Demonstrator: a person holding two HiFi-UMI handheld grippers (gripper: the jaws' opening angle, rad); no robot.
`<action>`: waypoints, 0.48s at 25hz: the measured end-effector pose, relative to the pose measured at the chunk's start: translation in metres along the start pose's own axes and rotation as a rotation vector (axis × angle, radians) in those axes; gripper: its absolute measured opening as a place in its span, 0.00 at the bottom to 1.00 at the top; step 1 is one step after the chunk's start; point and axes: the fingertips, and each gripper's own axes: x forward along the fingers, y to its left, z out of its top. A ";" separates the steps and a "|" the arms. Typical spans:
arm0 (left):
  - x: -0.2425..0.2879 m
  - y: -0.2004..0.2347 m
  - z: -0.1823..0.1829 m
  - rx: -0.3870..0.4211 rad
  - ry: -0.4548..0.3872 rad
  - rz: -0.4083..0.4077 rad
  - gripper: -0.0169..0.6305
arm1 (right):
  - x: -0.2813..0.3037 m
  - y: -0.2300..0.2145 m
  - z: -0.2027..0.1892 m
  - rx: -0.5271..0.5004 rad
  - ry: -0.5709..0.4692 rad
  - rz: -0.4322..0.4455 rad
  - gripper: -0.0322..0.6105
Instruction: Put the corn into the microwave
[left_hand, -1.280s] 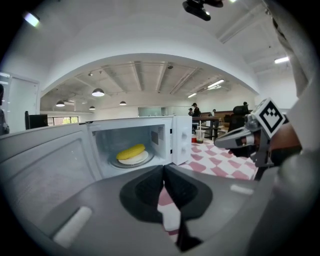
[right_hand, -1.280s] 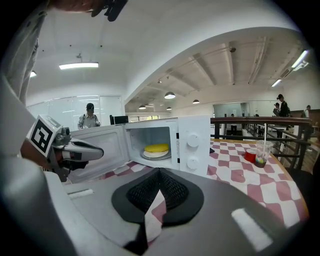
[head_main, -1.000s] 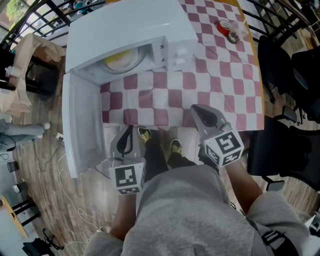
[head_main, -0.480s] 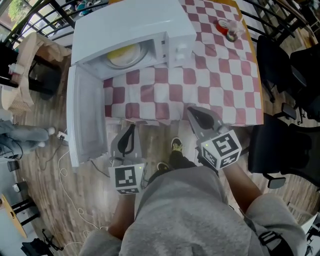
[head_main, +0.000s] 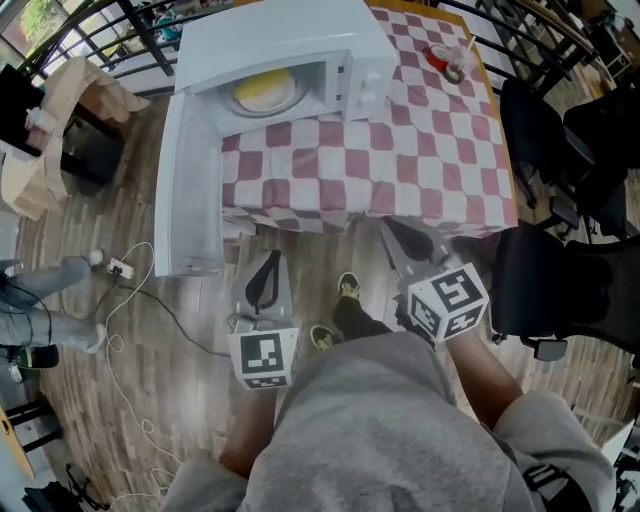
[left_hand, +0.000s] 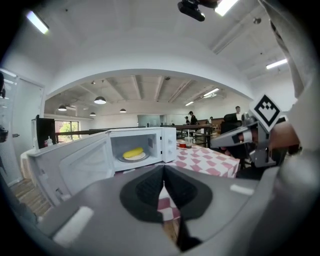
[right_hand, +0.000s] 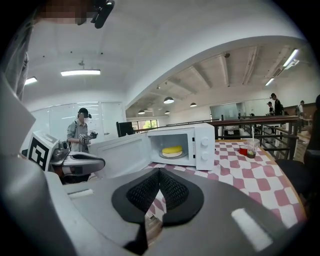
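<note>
Far to the left of the microwave (head_main: 290, 45), a crumpled brown paper heap (head_main: 60, 130) sits on a dark stand. On the wooden floor (head_main: 120, 400) below and left of the microwave, a white cable (head_main: 140, 300) runs from a power strip (head_main: 118, 268).

The microwave door (head_main: 190, 190) stands wide open, swung out to the left past the table's edge. Inside the lit cavity the corn (head_main: 262, 83) lies yellow on a round plate (head_main: 268, 98); both gripper views show it resting there, clear of the walls.

My left gripper (head_main: 268, 262) is well in front of the microwave, off the table and over the floor, pointing toward the open door. Its jaws are clenched together, pad against pad, with nothing between them. My shoes (head_main: 348, 288) show on the floor between my two grippers.

My right gripper (head_main: 395, 228) is further right of the microwave's front, its tip at the hanging edge of the red-and-white checked tablecloth (head_main: 420, 150). Its jaws are also pressed tight together and empty.

On the cloth to the right of the microwave, near the far corner, stands a clear cup (head_main: 447, 62) with something red beside it. Black chairs (head_main: 560, 290) stand to the right of the table.
</note>
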 end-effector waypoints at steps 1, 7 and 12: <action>-0.008 0.000 -0.002 -0.005 -0.007 0.006 0.04 | -0.006 0.005 -0.001 -0.003 0.000 -0.004 0.05; -0.050 -0.004 -0.015 -0.009 -0.024 0.020 0.04 | -0.047 0.021 -0.013 0.017 -0.001 -0.051 0.05; -0.077 -0.008 -0.021 -0.011 -0.035 0.034 0.04 | -0.076 0.027 -0.025 0.040 -0.003 -0.078 0.05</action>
